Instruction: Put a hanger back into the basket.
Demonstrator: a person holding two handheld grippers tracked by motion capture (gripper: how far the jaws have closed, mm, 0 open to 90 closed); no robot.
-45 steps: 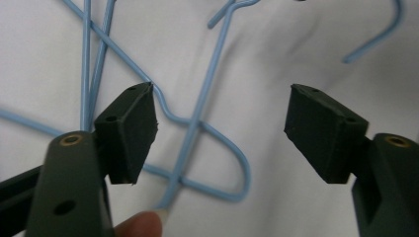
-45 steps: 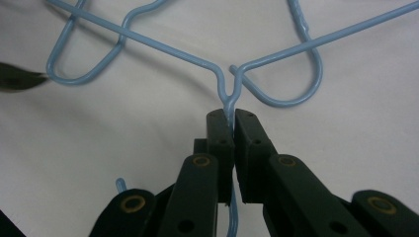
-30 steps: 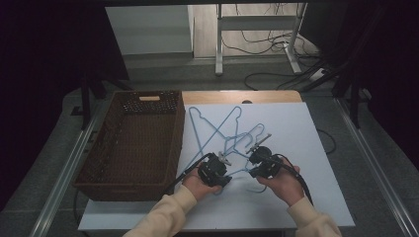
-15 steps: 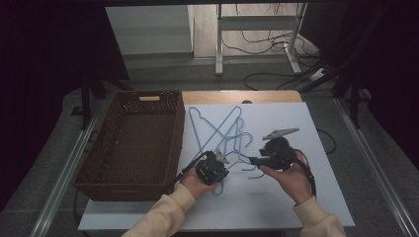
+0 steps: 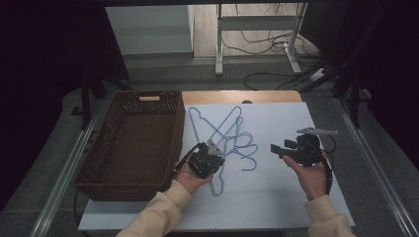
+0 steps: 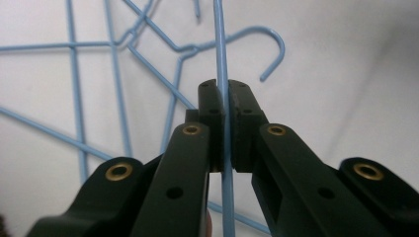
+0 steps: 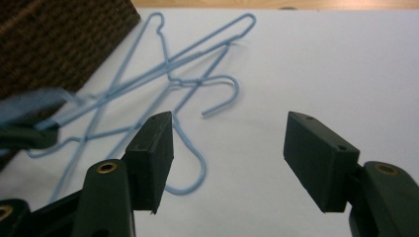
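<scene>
Left gripper (image 6: 225,106) clamped one blue wire hanger (image 6: 221,59) by its straight rod, above the white worktop (image 5: 276,197) beside the basket (image 5: 129,143). Right gripper (image 7: 227,163) had just been opening, nothing between its jaws. Hanger judged light, springy, tangle-prone; rod grip suits.

Tangled hangers (image 5: 225,136) block mat centre; basket (image 5: 133,143) walls left; right side open.

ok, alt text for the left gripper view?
The left gripper is shut on a thin blue hanger wire that runs straight up between its two black jaws. Beyond it more blue wire hangers lie tangled on a white table, one hook curling to the upper right.
</scene>
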